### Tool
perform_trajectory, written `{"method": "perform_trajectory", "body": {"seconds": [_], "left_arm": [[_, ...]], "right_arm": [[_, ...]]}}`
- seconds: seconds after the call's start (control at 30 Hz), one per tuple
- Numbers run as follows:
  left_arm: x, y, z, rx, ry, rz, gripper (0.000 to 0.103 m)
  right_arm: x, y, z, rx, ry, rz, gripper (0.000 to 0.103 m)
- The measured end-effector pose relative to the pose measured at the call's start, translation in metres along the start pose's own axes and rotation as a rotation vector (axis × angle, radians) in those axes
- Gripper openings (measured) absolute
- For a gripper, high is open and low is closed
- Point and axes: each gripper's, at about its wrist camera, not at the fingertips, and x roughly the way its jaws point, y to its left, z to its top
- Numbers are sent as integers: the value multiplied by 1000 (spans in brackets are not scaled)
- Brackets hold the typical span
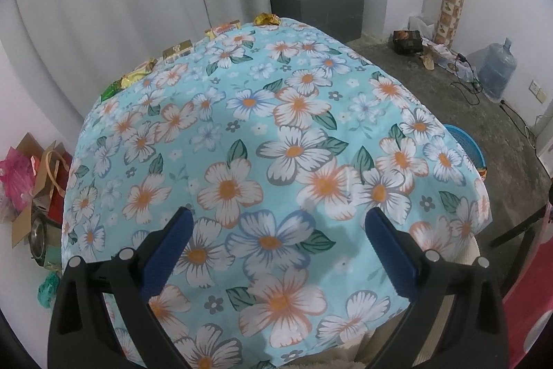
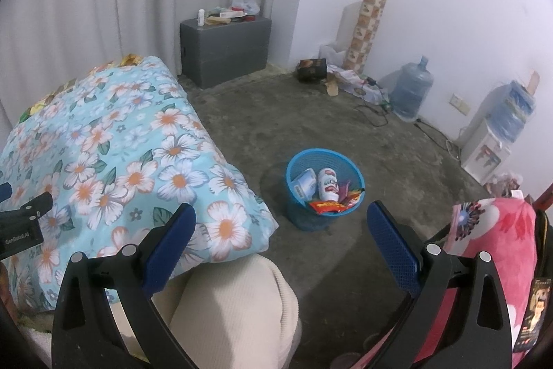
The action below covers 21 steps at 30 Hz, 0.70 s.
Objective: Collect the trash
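tablecloth (image 1: 276,134): light-blue floral | basket (image 2: 325,161): blue | box (image 2: 224,47): grey

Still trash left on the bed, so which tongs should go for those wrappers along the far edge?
Probably left. The left tongs are open over the floral bed cover, facing the wrappers at its far edge. The right tongs, also open, point at the blue basket.

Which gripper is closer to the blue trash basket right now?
Right. The right gripper hangs open just above the floor, facing the blue trash basket straight ahead. The left gripper is open over the floral cloth, with the basket off at its right edge.
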Motion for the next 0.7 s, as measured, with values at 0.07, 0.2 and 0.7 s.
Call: {"method": "perform_trajectory", "body": {"seconds": [0.07,0.2,0.7], "left_arm": [[0,0,0,1,-1,0,98],[0,0,0,1,0,-1,98],[0,-2,2,5,-3,-6,98]], "right_arm": [[0,0,0,0,0,0,95],[0,1,0,-1,0,0,95],[1,2,1,-3,1,-1,95]]}}
